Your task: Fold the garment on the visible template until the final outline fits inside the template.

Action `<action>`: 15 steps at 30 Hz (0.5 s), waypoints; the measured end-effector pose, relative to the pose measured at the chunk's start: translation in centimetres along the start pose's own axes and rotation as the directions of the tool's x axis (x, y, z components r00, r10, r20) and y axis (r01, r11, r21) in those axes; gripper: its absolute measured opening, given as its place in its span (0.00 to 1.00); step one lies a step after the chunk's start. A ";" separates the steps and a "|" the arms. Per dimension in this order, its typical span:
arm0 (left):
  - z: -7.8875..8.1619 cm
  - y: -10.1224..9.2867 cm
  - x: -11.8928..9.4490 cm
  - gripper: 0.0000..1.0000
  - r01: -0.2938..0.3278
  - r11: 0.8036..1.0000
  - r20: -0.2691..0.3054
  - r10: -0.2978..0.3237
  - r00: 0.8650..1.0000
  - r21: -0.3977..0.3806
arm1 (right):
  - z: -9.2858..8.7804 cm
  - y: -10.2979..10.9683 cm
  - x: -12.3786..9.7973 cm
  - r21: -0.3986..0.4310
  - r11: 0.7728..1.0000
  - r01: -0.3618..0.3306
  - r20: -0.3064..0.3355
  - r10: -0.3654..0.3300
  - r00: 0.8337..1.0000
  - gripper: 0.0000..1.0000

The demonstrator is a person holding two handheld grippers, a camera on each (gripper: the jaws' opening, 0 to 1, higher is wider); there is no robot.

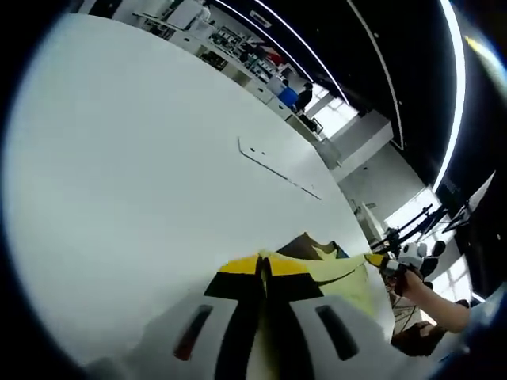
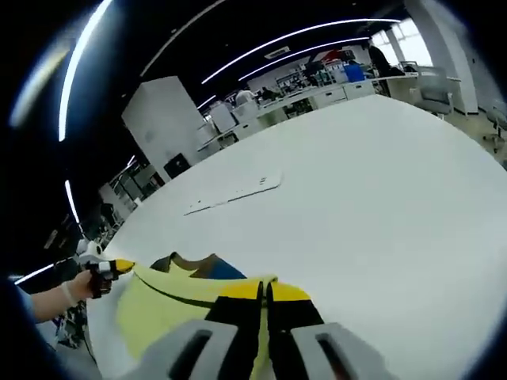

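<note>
Yellow garment (image 1: 333, 273) pinched by left gripper (image 1: 264, 269) and right gripper (image 2: 265, 291), lower part hidden, white table (image 1: 142, 158).

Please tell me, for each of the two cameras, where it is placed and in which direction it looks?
Left gripper view: rides on the left gripper, facing along its closed jaws over the yellow garment and white table; the right gripper and a hand show.
Right gripper view: rides on the right gripper, facing likewise; the left gripper and a hand show.
Shared: garment, table, room behind.
</note>
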State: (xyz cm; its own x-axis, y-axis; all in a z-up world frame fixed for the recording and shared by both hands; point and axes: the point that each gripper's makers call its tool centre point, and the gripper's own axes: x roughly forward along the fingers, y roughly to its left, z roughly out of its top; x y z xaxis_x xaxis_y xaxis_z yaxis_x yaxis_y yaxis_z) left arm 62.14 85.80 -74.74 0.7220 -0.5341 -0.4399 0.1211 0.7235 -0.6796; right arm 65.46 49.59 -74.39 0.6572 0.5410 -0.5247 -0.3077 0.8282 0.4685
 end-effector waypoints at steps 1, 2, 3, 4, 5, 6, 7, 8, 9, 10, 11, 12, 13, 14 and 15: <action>0.0 0.2 0.1 0.00 -0.005 1.000 -0.004 0.005 1.000 -0.028 | 0.0 -0.1 0.1 0.012 1.000 0.001 0.000 -0.001 1.000 0.00; 0.2 0.2 0.2 0.00 0.003 0.998 0.012 -0.003 1.000 -0.057 | -0.3 -0.3 0.3 0.041 0.999 0.001 -0.005 -0.001 1.000 0.00; 0.4 0.2 0.3 0.00 0.011 0.996 0.026 -0.008 1.000 -0.090 | -0.3 -0.3 0.5 0.043 0.999 -0.004 -0.001 0.004 1.000 0.00; 0.3 0.4 0.3 0.00 0.009 0.994 0.020 -0.007 1.000 -0.107 | -0.4 -0.4 0.6 0.051 0.999 -0.005 -0.004 0.005 1.000 0.00; 0.3 0.5 0.4 0.00 0.006 0.995 0.016 -0.005 1.000 -0.098 | -0.5 -0.4 0.6 0.050 0.999 -0.004 -0.005 0.004 1.000 0.00; 0.3 0.5 0.5 0.00 0.007 0.997 0.018 -0.005 1.000 -0.081 | -0.7 -0.4 0.7 0.047 0.999 -0.006 -0.007 0.006 1.000 0.00; 0.3 0.6 0.5 0.00 0.002 0.998 0.014 -0.001 1.000 -0.061 | -0.8 -0.3 0.7 0.043 0.999 -0.009 -0.009 0.010 1.000 0.00; 0.5 0.9 0.3 0.01 -0.022 1.000 0.025 0.022 0.999 -0.018 | -0.8 -0.3 0.6 0.028 1.000 -0.008 -0.014 0.008 1.000 0.01; 1.0 1.1 0.1 0.00 -0.040 0.999 0.050 0.038 0.998 0.032 | -0.3 -0.5 0.3 -0.022 1.000 0.014 0.016 -0.014 1.000 0.05; 1.3 1.2 -0.1 0.01 -0.056 0.995 0.060 0.052 0.997 0.079 | -0.1 -0.5 0.1 -0.053 0.998 0.015 0.027 -0.014 1.000 0.15; 1.7 1.3 -0.5 0.04 -0.079 0.992 0.072 0.071 0.995 0.103 | 0.0 -0.4 -0.1 -0.073 0.997 0.015 0.032 -0.013 0.999 0.23; 1.8 1.1 -0.7 0.07 -0.077 0.991 0.073 0.069 0.995 0.110 | 0.2 -0.3 -0.4 -0.090 0.996 0.018 0.047 -0.014 0.999 0.30; 1.9 0.8 -0.9 0.06 -0.061 0.986 0.064 0.052 0.997 0.155 | 0.2 -0.4 -0.7 -0.161 0.987 0.030 0.047 -0.022 0.999 0.32; 1.8 0.6 -1.1 0.05 -0.057 0.981 0.053 0.048 0.997 0.186 | -0.1 -0.7 -0.9 -0.212 0.976 0.050 0.023 -0.046 0.999 0.29; 1.7 0.5 -1.1 0.08 -0.056 0.977 0.047 0.047 0.998 0.205 | -0.6 -1.0 -1.0 -0.258 0.964 0.064 -0.002 -0.067 0.998 0.26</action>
State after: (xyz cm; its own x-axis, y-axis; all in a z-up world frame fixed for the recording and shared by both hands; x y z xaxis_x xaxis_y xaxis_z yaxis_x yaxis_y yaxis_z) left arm 62.56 87.52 -73.59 0.7582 -0.4780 -0.4434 0.2178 0.8267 -0.5188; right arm 64.73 48.30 -74.77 0.6751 0.4849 -0.5560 -0.4320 0.8708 0.2349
